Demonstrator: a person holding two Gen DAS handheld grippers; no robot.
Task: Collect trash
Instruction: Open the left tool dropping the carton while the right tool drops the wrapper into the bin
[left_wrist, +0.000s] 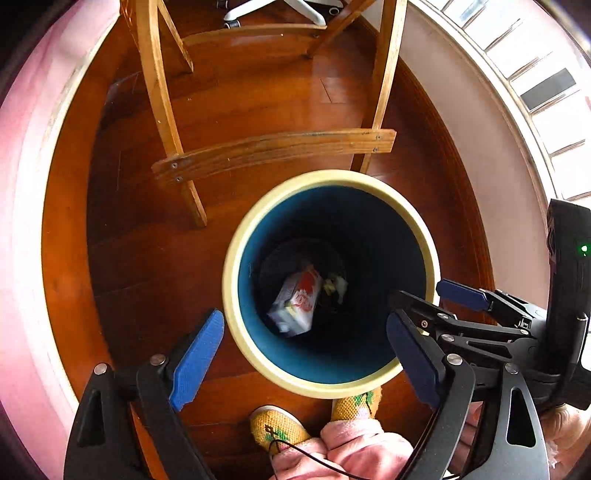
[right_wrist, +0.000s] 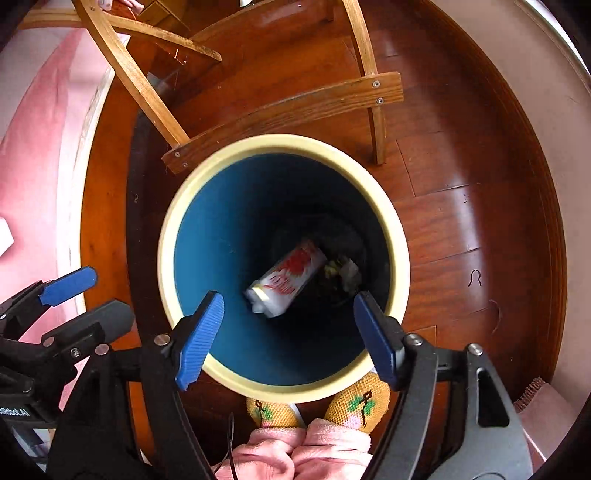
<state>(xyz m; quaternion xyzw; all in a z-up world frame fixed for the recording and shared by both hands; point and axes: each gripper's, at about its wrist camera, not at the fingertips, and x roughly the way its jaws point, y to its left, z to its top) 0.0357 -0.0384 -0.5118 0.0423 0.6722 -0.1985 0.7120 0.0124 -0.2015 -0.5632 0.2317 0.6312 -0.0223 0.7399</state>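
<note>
A round bin with a cream rim (left_wrist: 229, 277) (right_wrist: 165, 258) and a blue inside stands on the wooden floor. At its bottom lies a white and red package (left_wrist: 297, 302) (right_wrist: 288, 280) beside a small crumpled scrap (left_wrist: 336, 286) (right_wrist: 345, 271). My left gripper (left_wrist: 306, 360) (right_wrist: 88, 301) hovers open over the bin's near-left edge, holding nothing. My right gripper (right_wrist: 288, 341) (left_wrist: 432, 295) hangs open over the bin's mouth, also with nothing between its blue pads.
A wooden chair's crossbar (left_wrist: 273, 151) (right_wrist: 284, 114) and legs stand just behind the bin. The person's yellow slippers (left_wrist: 277, 424) (right_wrist: 358, 402) touch the bin's near side. A pink surface lies left, a wall and window (left_wrist: 535, 74) right.
</note>
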